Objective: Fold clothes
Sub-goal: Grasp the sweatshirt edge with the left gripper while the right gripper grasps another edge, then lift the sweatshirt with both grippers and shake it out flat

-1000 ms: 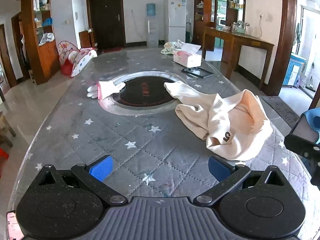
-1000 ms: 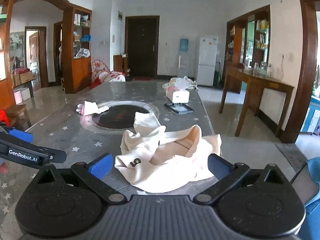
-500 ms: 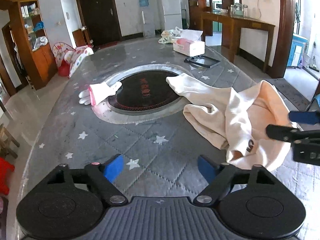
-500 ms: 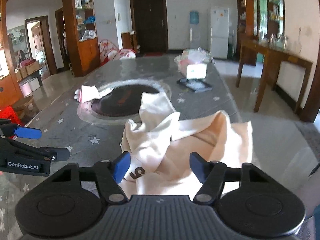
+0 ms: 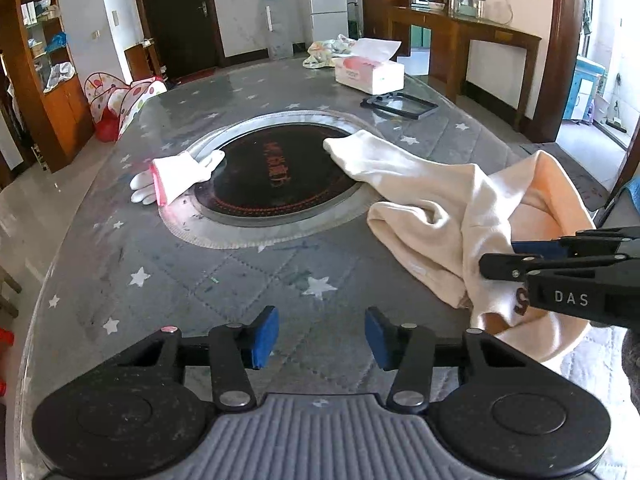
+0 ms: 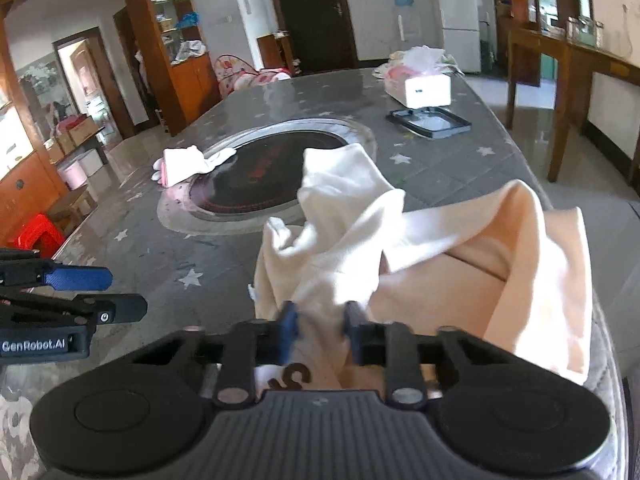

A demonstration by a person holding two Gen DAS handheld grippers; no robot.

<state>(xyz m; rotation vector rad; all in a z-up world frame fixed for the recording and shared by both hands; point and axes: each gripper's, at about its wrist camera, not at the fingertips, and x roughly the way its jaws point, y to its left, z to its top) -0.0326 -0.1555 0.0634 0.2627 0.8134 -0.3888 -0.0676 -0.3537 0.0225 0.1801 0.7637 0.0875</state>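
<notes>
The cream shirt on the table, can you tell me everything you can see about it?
The cream soft-cloth garment lies crumpled, not yet folded, near the edge of the grey star-patterned quilted table cover. One long part, probably a sleeve, stretches onto the round dark glass hob. A dark printed mark, maybe a 5 or an S, shows near its hem. The right gripper is pinching a bunched fold; the left gripper is open and apart from it.

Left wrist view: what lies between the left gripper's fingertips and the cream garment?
Only bare star-patterned table cover. The left gripper is open and off the garment, which lies to its right, pinched by the right gripper.
</notes>
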